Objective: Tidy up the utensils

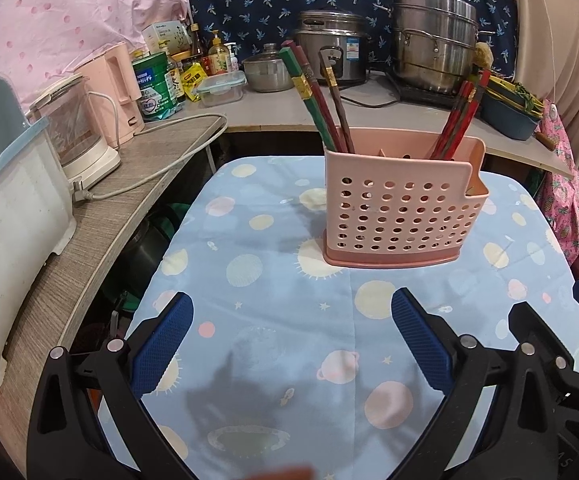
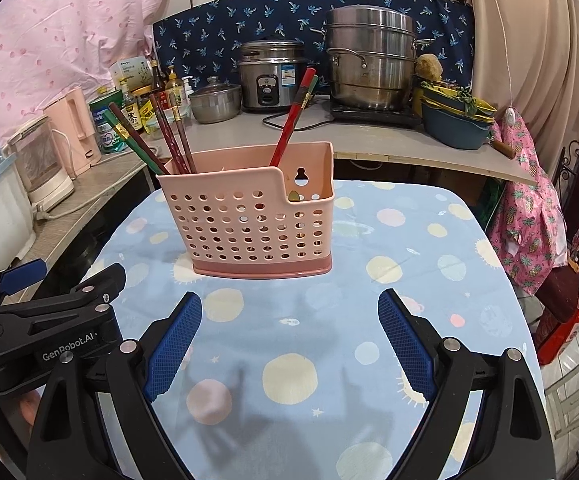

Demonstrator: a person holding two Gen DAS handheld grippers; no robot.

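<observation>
A pink perforated utensil holder (image 1: 399,208) (image 2: 249,220) stands upright on the blue patterned tablecloth (image 1: 273,320) (image 2: 409,264). Several chopsticks lean in its left compartment (image 1: 321,108) (image 2: 157,136), green, dark red and brown. More red chopsticks lean at its right side (image 1: 459,120) (image 2: 291,120). My left gripper (image 1: 291,312) is open and empty, over the cloth in front of the holder. My right gripper (image 2: 289,312) is open and empty, also in front of the holder. The left gripper also shows at the left edge of the right wrist view (image 2: 41,308).
A counter behind the table carries a rice cooker (image 1: 331,50) (image 2: 271,76), a stacked steel steamer (image 1: 433,48) (image 2: 371,64), a small lidded pot (image 2: 213,102), bottles and a green tin (image 1: 155,80). A kettle (image 1: 81,136) and a white bin (image 1: 9,216) stand left.
</observation>
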